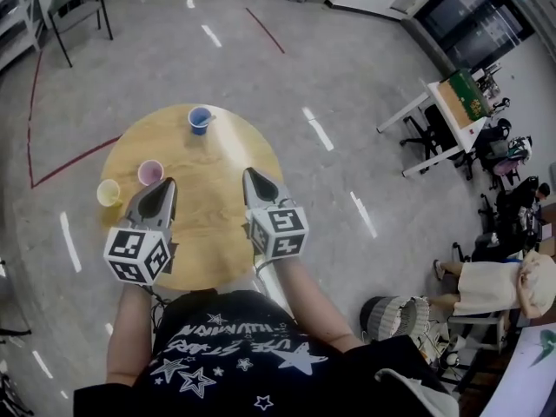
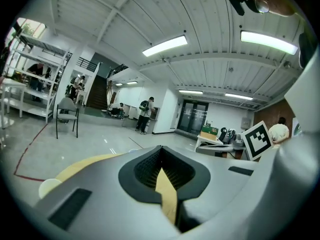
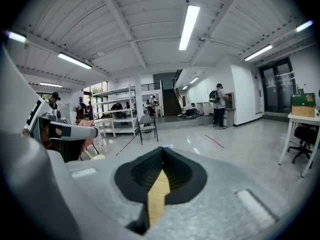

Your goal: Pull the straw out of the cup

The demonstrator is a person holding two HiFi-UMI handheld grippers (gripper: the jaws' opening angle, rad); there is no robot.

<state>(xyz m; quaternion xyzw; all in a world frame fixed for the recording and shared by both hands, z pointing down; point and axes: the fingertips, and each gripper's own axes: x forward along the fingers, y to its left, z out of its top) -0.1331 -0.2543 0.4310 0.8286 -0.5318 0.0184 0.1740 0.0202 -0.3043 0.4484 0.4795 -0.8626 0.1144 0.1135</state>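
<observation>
Three cups stand on the round wooden table [image 1: 228, 159]: a blue cup [image 1: 201, 120] at the far side, a pink cup [image 1: 150, 173] and a yellow cup [image 1: 109, 193] at the left. No straw is clear enough to make out in any view. My left gripper [image 1: 168, 183] is shut and empty, its tip just right of the pink cup. My right gripper [image 1: 249, 174] is shut and empty over the table's right half. In the gripper views both pairs of jaws, left [image 2: 161, 148] and right [image 3: 162, 149], meet at the tip with nothing held.
The table stands on a grey floor with red tape lines [image 1: 69, 159]. A chair [image 1: 78, 7] is at the far left. A white desk [image 1: 439, 115] and office chairs stand at the right. A seated person [image 1: 491, 285] is at the near right.
</observation>
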